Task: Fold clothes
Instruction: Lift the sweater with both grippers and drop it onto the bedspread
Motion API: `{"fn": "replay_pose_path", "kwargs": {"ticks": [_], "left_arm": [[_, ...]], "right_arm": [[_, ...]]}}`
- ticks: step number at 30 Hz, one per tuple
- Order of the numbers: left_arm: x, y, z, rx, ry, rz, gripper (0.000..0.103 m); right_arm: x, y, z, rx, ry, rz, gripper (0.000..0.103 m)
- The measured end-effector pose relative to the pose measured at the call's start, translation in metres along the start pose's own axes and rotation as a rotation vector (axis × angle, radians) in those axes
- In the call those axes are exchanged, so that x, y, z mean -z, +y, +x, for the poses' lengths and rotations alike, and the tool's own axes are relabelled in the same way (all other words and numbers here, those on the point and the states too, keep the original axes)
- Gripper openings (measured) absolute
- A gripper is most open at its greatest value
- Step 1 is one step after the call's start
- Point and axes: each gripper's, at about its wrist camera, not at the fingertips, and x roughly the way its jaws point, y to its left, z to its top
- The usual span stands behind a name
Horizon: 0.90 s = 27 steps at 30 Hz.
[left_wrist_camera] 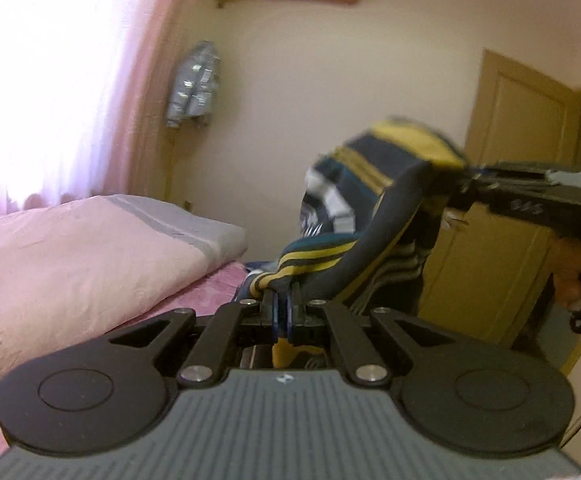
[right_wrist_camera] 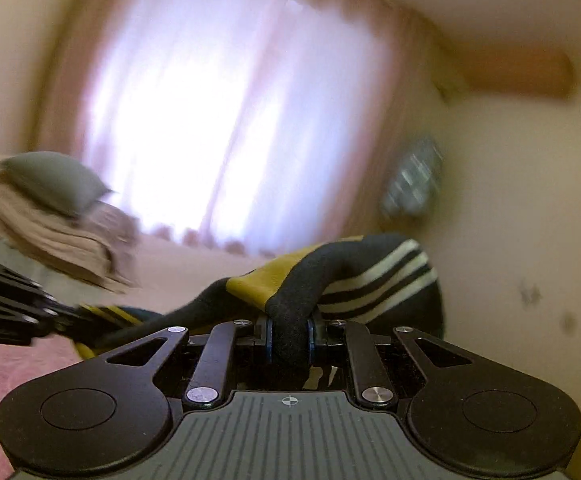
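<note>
Between the blue pads of the left gripper (left_wrist_camera: 283,307), which are pressed almost together, a striped edge of the navy and yellow garment (left_wrist_camera: 374,184) is pinched. A thick dark roll of the same garment is clamped by the right gripper (right_wrist_camera: 289,330), whose jaws are kept narrow around it. The cloth is stretched in the air between both tools, above the pink bed (left_wrist_camera: 210,292). Beyond, a folded quilt (left_wrist_camera: 82,248) and a bright curtained window (right_wrist_camera: 218,120) are seen.

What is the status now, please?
Left gripper shut on shirt. Right gripper shut on it too. Shirt lifted above bed. Nothing in the way.
</note>
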Motion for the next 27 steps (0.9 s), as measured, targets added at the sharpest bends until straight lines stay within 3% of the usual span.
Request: {"fn": "replay_pose_path", "kwargs": {"ticks": [3,4,6,7,9,10,11,14,15,19,27], "left_arm": [[0.034,0.048,-0.038,-0.113,0.049,-0.095,0.01],[0.051,0.068,-0.052,-0.182,0.09,-0.133,0.01],[0.09,0.108,-0.086,-0.335,0.185,-0.202,0.024],[0.11,0.123,-0.107,-0.408,0.221,-0.237,0.025],[0.148,0.152,-0.15,-0.557,0.292,-0.306,0.025],[0.162,0.158,-0.166,-0.597,0.308,-0.335,0.025],[0.175,0.163,-0.181,-0.632,0.321,-0.364,0.025],[0.214,0.18,-0.227,-0.739,0.362,-0.449,0.028],[0.227,0.185,-0.243,-0.775,0.376,-0.477,0.031],[0.247,0.184,-0.25,-0.778,0.408,-0.53,0.04],[0.238,0.168,-0.122,-0.631,0.461,-0.44,0.064]], "right_arm": [[-0.003,0.073,-0.013,-0.136,-0.028,-0.069,0.014],[0.003,0.101,-0.011,-0.185,-0.013,-0.084,0.014],[0.024,0.166,-0.002,-0.314,0.062,-0.113,0.015],[0.041,0.2,0.004,-0.384,0.123,-0.126,0.019],[0.078,0.268,0.011,-0.536,0.233,-0.176,0.04],[0.098,0.302,0.013,-0.616,0.284,-0.209,0.065],[0.116,0.333,0.012,-0.694,0.331,-0.242,0.08],[0.152,0.383,0.006,-0.845,0.401,-0.308,0.08],[0.159,0.392,0.004,-0.873,0.421,-0.313,0.08],[0.177,0.374,0.026,-0.868,0.496,-0.3,0.08],[0.197,0.27,0.136,-0.667,0.65,-0.252,0.08]]}}
